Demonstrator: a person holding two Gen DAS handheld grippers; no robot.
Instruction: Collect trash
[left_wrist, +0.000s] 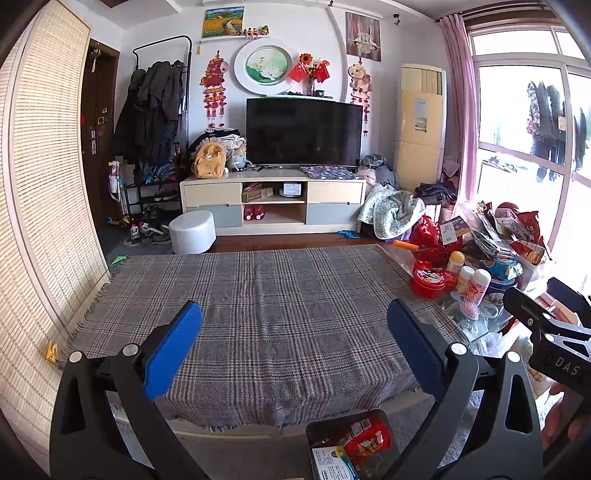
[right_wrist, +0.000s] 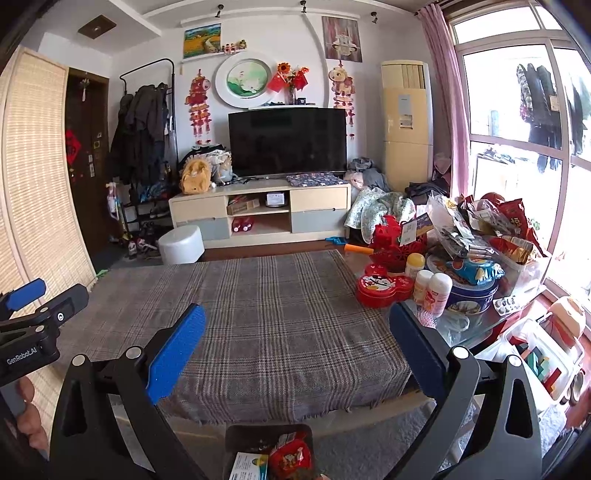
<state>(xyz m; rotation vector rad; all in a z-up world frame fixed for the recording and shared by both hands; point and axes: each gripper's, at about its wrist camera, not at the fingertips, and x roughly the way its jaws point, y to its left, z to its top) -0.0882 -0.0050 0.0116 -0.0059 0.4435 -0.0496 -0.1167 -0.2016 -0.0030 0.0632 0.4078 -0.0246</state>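
1. Left wrist view: the left claw (left_wrist: 295, 347) is wide open and holds nothing. Its two blue pads hang over the plaid cloth (left_wrist: 255, 302) on the worktop.
2. Right wrist view: the right claw (right_wrist: 297, 349) is wide open too, and empty.
3. One dark trash bin (left_wrist: 351, 446) sits on the floor just below both claws, close to the worktop's near edge. Inside are one red wrapper (left_wrist: 369, 439) and one white card (left_wrist: 330, 463).
4. The snack bags (right_wrist: 491, 229) are heaped to the right, so I think the right claw is nearer them. I cannot tell which is trash.
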